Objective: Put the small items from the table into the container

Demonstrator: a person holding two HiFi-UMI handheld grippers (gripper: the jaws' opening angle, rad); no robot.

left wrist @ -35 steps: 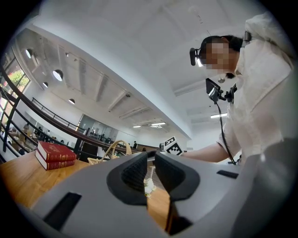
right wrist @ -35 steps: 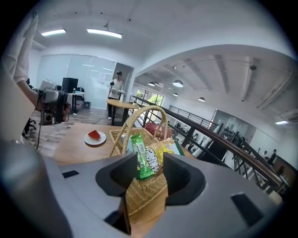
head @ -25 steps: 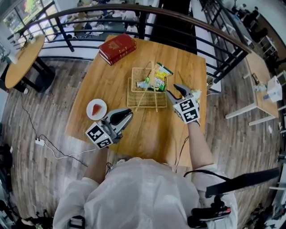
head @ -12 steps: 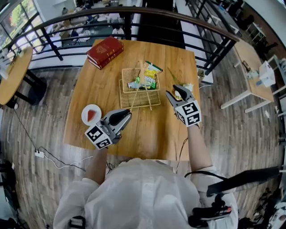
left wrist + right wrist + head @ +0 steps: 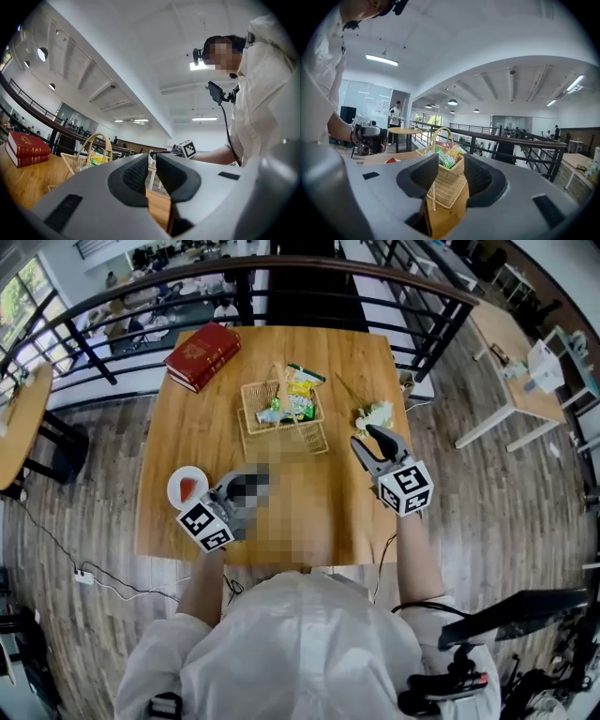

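The pale, crumpled small item (image 5: 373,415) lay on the wooden worktop (image 5: 187,427) just beyond the tips of your right gripper (image 5: 367,439). Its fingers stood spread and empty, seemingly ready to close on the item. The open-weave wicker basket (image 5: 281,415) with its arched handle sat to those fingers' left, holding glossy green-and-yellow packets (image 5: 298,390). Your left gripper (image 5: 152,158) hovered nearer you, fingers almost pressed together on nothing, beside the round white plate (image 5: 187,487).
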